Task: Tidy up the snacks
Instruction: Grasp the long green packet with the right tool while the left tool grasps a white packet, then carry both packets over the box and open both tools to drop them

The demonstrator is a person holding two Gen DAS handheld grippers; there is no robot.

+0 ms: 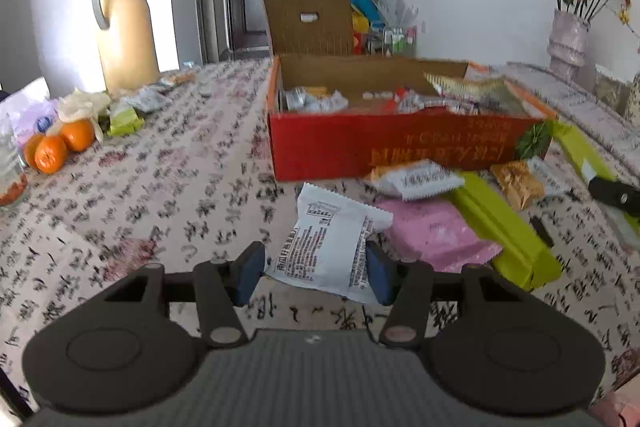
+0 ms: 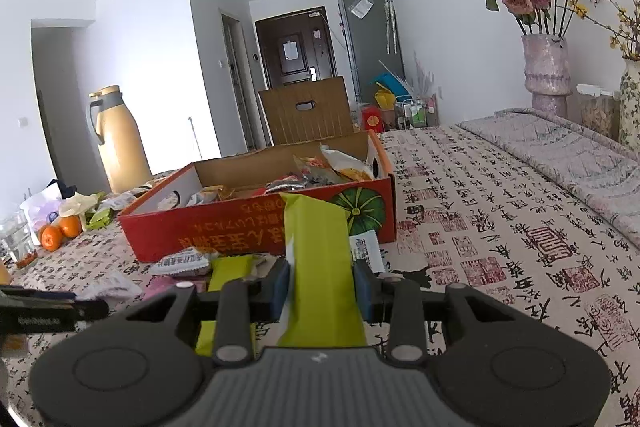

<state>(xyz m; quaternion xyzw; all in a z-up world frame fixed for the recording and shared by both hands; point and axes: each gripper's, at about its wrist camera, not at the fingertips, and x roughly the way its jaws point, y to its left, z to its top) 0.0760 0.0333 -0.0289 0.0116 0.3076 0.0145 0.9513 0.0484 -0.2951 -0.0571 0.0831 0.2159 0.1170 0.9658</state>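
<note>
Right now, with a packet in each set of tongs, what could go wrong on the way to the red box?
1. The left tongs pinch the white packet only at its near end, so it may droop or slip.
2. The green packet in the right tongs is long and could catch the red box wall.
3. Loose packets lie in front of the box; a low pass could scatter them.

My left gripper (image 1: 316, 273) tilts downward, blue pads pinched on a white packet (image 1: 332, 247). My right gripper (image 2: 322, 287) points shallowly down, jaws clamped on a green packet (image 2: 320, 251), holding level above the table.
</note>
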